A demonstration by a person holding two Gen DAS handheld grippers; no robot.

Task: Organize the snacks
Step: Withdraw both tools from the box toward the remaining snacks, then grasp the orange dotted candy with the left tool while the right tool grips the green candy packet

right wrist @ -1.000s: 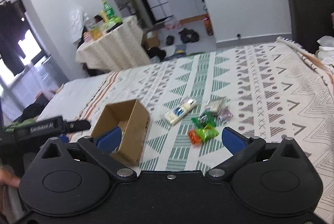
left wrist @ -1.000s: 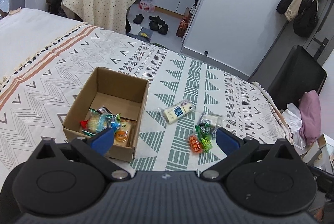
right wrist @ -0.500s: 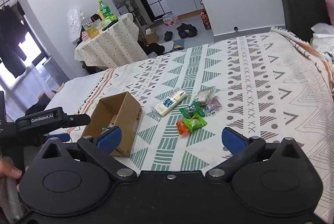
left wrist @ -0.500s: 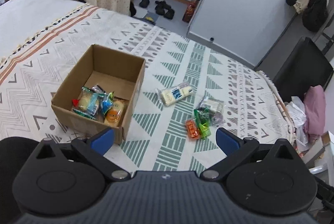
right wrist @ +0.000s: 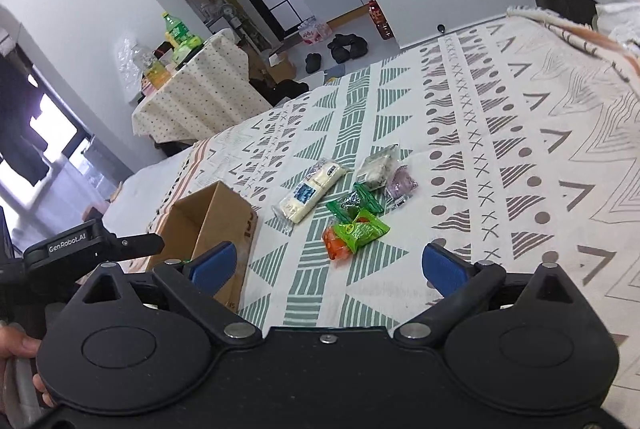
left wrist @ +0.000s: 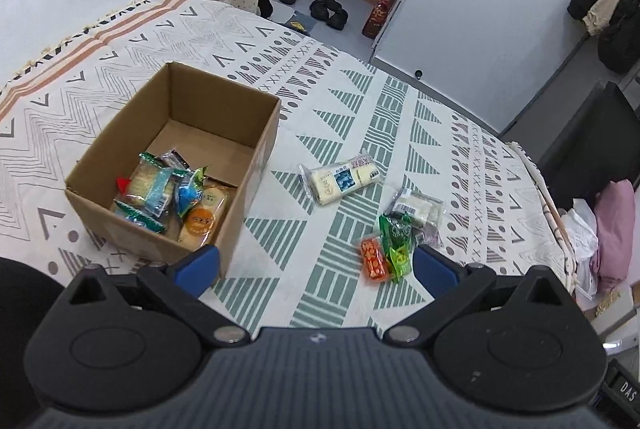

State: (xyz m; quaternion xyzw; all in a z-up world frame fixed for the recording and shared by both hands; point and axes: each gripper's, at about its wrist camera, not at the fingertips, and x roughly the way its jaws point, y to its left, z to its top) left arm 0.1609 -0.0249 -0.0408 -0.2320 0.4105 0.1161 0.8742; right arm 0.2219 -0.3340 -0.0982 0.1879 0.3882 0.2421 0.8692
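Both claws hang over the bed, spread wide and empty. The left gripper has its blue pads far apart, one by the near corner of the box, the other close to the loose snacks. The right gripper is just as wide, with nothing between its pads.

The box sits open on the patterned bedspread, and a heap of wrapped snacks lies in its near end; the far end shows bare cardboard. Beside the box, apart from it, lies a white packet with a blue label. Just past that is a small cluster: an orange pack under a green pack, a darker green one touching them, a clear packet of something pale, and a purple sweet, though its wrapper is too small to make out.

At the left edge of the right wrist view, a hand grips the other tool's handle.
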